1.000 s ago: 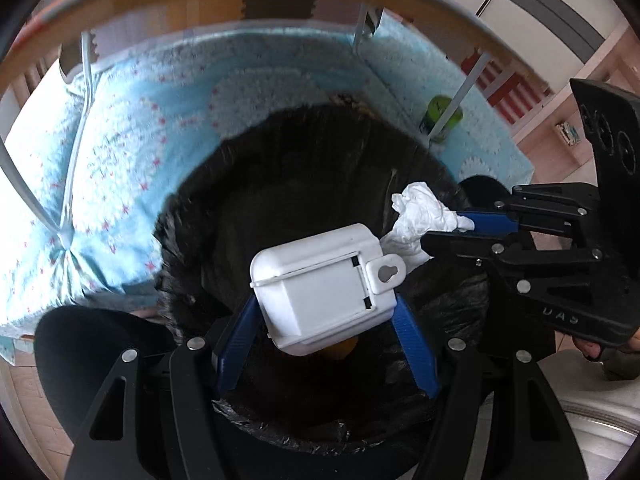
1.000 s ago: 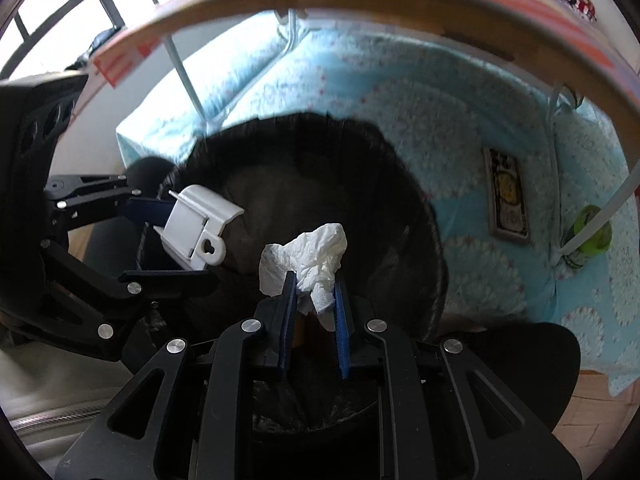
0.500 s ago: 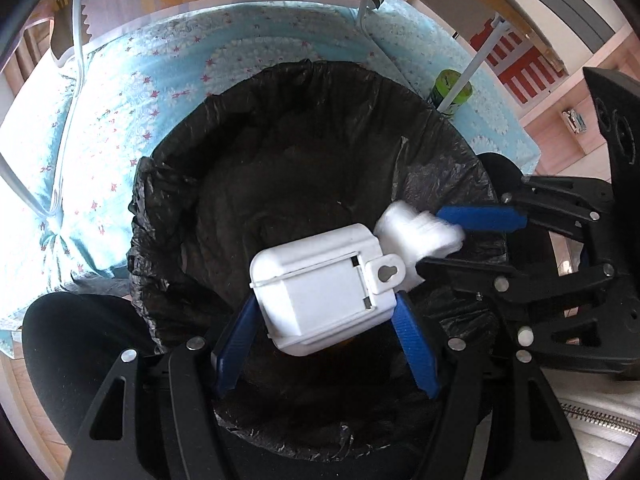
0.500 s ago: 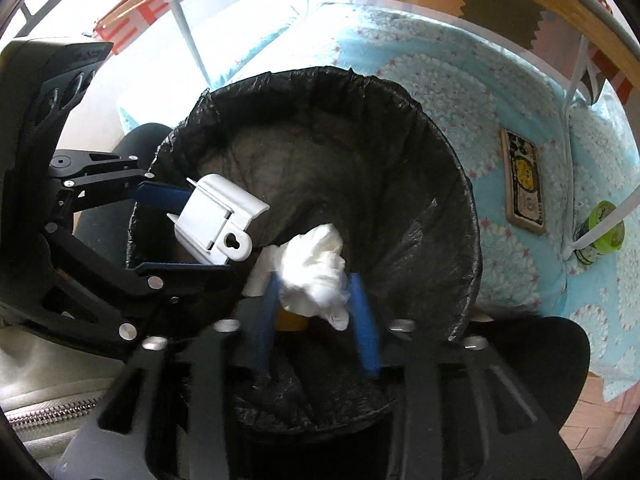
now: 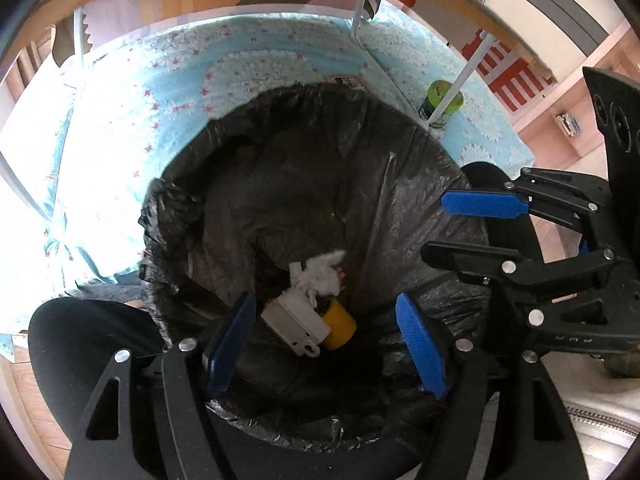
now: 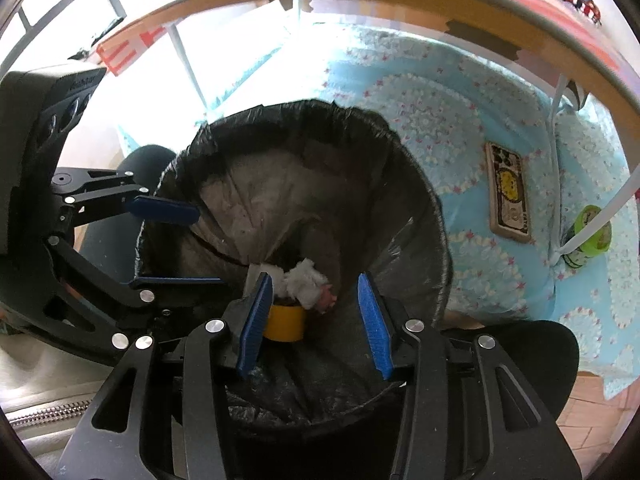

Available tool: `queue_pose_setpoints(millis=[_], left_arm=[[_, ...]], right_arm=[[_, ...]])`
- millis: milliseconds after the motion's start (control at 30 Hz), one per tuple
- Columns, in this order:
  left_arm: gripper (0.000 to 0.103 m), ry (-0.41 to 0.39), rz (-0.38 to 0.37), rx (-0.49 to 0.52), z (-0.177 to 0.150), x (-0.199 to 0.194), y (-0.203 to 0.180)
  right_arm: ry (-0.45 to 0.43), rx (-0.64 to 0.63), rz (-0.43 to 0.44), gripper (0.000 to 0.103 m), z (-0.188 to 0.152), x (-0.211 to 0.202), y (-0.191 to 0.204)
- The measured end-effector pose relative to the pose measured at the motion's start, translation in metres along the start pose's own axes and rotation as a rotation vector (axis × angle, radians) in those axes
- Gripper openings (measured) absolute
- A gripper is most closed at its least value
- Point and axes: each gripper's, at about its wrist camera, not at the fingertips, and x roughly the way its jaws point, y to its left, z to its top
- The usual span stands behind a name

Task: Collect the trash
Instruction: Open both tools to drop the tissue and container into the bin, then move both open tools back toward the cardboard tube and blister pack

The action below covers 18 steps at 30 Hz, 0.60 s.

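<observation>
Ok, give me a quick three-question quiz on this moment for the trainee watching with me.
1. True or false: the left hand-held gripper is open and holds nothing.
2. Which lies at the bottom of the black bin bag? A) white plastic box, crumpled tissue and yellow cap; B) a green can; C) a phone.
3. Fill in: the right hand-held gripper hangs over the bag with its jaws ____.

Key: 1 true; 2 A (the green can and the flat patterned card sit outside on the blue mat); 3 open.
</observation>
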Motion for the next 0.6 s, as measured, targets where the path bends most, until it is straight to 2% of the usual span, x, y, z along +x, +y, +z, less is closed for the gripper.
queue_pose_setpoints(millis=[367, 600], left_arm=[[0.070, -0.105, 0.005, 0.020, 0.016, -0.043, 0.000], [0.070, -0.197, 0.019, 0.087, 0.033, -0.078, -0.011]], right_arm=[[-0.064, 0.026, -0.005, 0.045, 0.009, -0.024, -0.011], [-0.114, 0.021, -0.024, 0.049, 0.022, -0.045, -0.018]])
